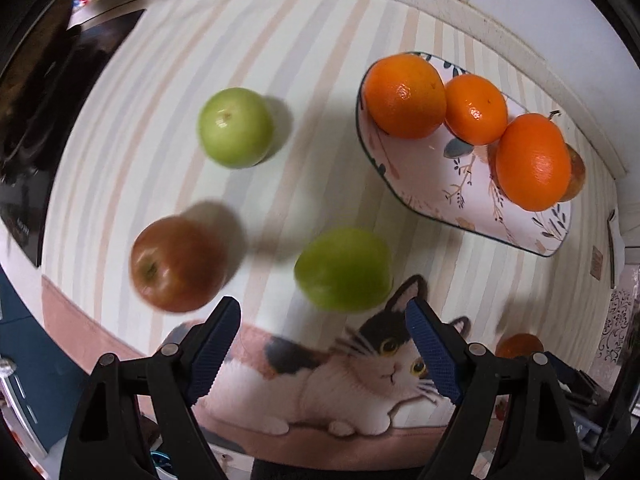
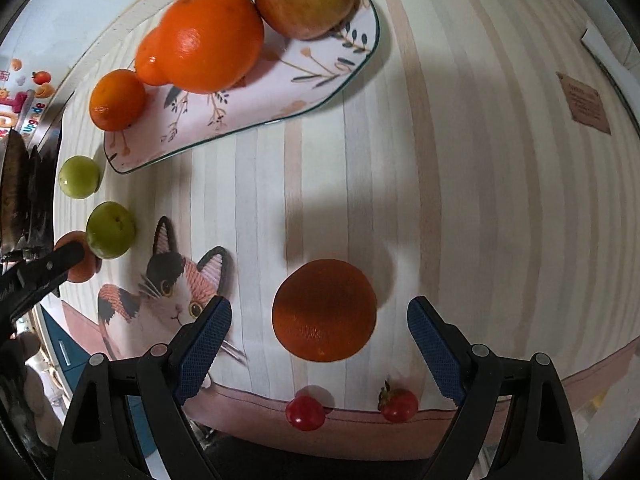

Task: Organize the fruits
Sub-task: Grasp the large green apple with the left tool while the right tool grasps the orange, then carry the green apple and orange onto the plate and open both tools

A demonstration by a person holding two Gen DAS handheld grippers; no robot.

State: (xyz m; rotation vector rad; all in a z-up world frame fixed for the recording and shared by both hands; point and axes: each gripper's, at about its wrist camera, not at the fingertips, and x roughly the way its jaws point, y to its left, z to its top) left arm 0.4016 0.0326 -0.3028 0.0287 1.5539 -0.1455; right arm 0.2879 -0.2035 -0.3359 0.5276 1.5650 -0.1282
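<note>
Nearest us, the right gripper [image 2: 319,338] stands wide open and holds nothing; the round loose orange [image 2: 325,310] lies on the striped cat-print tablecloth [image 2: 460,184] directly between and just ahead of its blue pads, so we judge this arm the nearer one. The left gripper [image 1: 323,350], equally spread and empty, faces a blurred round green apple [image 1: 344,269] just ahead. Beyond the loose orange, up and to the left, the oval floral plate [image 2: 332,76] already carries oranges and a reddish apple.
</note>
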